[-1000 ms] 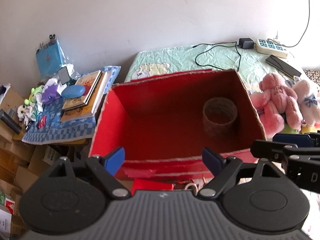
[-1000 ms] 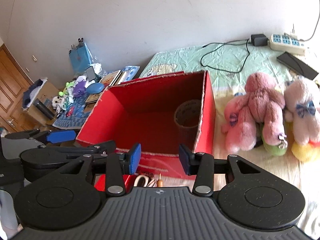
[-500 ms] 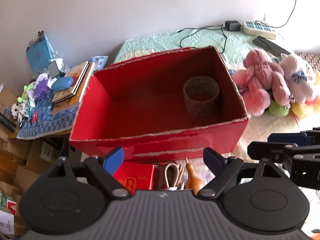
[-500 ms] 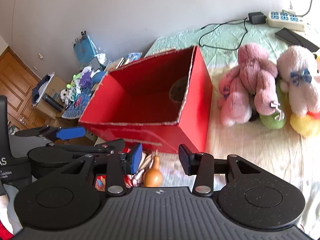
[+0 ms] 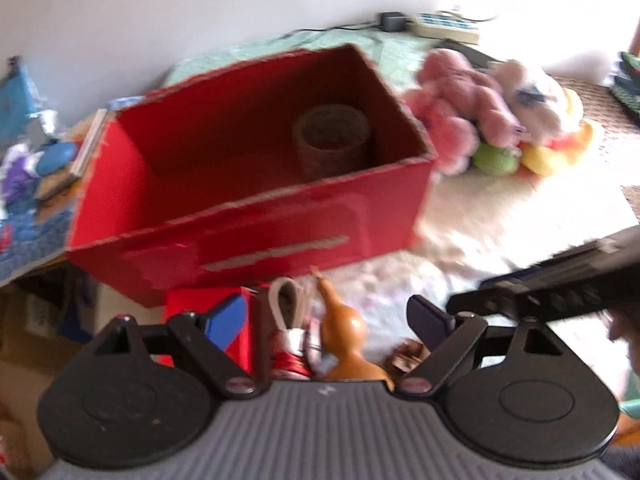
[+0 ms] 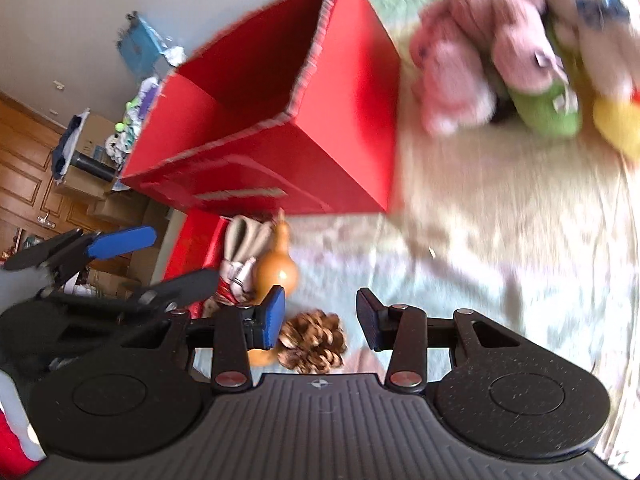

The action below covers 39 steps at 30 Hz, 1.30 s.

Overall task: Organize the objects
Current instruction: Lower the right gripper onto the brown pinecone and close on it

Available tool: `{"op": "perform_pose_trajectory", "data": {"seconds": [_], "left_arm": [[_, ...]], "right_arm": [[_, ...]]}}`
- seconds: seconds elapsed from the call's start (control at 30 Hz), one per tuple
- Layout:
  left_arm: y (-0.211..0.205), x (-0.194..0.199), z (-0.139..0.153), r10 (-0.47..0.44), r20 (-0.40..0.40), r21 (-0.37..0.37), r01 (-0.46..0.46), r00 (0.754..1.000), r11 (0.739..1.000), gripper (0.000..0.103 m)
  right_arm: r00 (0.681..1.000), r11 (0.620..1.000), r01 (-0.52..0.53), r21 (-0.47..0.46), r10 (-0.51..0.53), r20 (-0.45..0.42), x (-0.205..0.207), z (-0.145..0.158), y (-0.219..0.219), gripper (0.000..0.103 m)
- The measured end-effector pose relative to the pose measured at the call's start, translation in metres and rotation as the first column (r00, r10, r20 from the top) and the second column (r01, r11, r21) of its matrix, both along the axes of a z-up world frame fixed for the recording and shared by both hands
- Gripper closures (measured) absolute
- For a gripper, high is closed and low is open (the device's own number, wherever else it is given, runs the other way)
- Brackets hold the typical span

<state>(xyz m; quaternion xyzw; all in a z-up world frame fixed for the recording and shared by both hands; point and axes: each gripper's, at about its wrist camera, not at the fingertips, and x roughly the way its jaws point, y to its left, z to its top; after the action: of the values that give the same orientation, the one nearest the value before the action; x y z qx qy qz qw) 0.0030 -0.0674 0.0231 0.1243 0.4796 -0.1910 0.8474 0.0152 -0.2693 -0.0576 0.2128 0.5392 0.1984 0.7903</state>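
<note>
Both views are motion-blurred, so positions are approx.

Risks, as I judge them:
- Right tool (image 6: pixel 320 322) is released, jaws spread either side of the pine cone (image 6: pixel 312 342), which lies on the bed (image 6: pixel 500 280) close in front of it. The cone is scaly and irregular; a clamp off-centre could crush scales or let it squirt out sideways.
- The wooden gourd (image 6: pixel 278 268) sits just left of the right tool's blue pad, v. near. Closing w/o lining up could nudge or pinch it along w/ the cone; it's round and smooth, prob. rolls.
- Left tool (image 5: pixel 324 318) is also released, nothing between its jaws; the gourd (image 5: pixel 346 340) and a red-and-white bundle w/ a loop (image 5: pixel 294 340) lie just ahead of it. Both tools work the same small cluster, so they could knock each other. The right tool's arm already crosses the right side of the left view.
- The cluster sits near the bed's left edge; a shove that way could send things off it. A small red box (image 5: pixel 208 308) stands there, beside the bundle.

Containers:
- Red cardboard box (image 5: pixel 248 224), open top, torn rims, on the bed just beyond the cluster. Inside: one brown woven cylinder (image 5: pixel 332 142), upright, at the far right corner; rest of the floor looks bare. Plenty of room.
- Small red box: contents not visible.

Plush toys (image 6: pixel 500 44) lie in a heap to the right of the big box, apart from it.
</note>
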Motion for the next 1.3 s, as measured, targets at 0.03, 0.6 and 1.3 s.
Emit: {"op": "perform_pose_trajectory", "data": {"seconds": [0.03,0.6,1.3], "left_arm": [[0.0,-0.003,-0.001,-0.033,-0.009,-0.025,0.033,0.999,0.999,0.012],[-0.026,-0.034,-0.04,-0.312,-0.07,-0.123,0.302,0.948,0.945,0.023],[-0.04,-0.034,-0.065,-0.295,-0.085,-0.103,0.286,0.952,0.953,0.061]], "right_arm": [[1.0,1.0,0.007,0.014,-0.006,-0.023,0.001,-0.004,-0.003,0.059],[0.966,0.979,0.067,0.195,-0.015,-0.26,-0.002,-0.036,-0.022,0.066],[0.951,0.971,0.114,0.209,-0.046,-0.305,0.001,-0.043,-0.022,0.065]]}}
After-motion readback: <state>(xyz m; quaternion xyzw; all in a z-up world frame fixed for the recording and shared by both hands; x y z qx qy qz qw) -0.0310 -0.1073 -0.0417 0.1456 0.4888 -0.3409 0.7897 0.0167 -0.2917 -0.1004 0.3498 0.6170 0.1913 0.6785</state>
